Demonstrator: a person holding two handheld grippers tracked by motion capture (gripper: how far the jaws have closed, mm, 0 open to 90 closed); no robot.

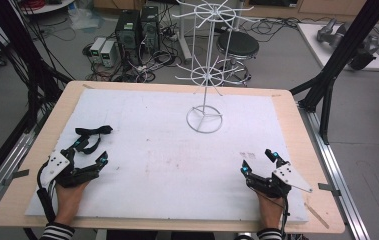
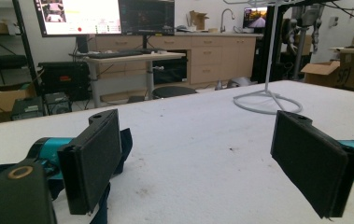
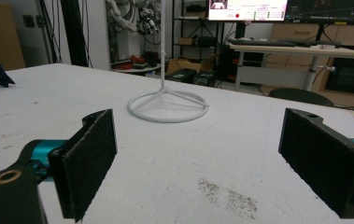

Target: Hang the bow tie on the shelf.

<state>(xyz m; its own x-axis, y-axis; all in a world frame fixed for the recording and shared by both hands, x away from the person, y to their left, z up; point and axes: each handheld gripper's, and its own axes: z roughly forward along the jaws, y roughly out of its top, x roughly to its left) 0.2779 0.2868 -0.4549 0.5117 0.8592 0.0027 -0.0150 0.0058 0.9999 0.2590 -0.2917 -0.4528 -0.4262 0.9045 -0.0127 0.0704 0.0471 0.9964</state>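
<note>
Ahead of the left hand-held gripper (image 1: 91, 151), matt white rough worktop (image 1: 167, 165); glossy white metal wire rack (image 1: 205, 75); dark cloth strap (image 1: 93, 132).

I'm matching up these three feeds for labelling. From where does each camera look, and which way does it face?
High view: above the person's side, looking forward and down on the table; both hands, left gripper, right gripper.
Left gripper view: low on that gripper, across the table past a dark strap; open jaws.
Right gripper view: low on that gripper, facing likewise; open jaws.
All share the white wire rack.
</note>
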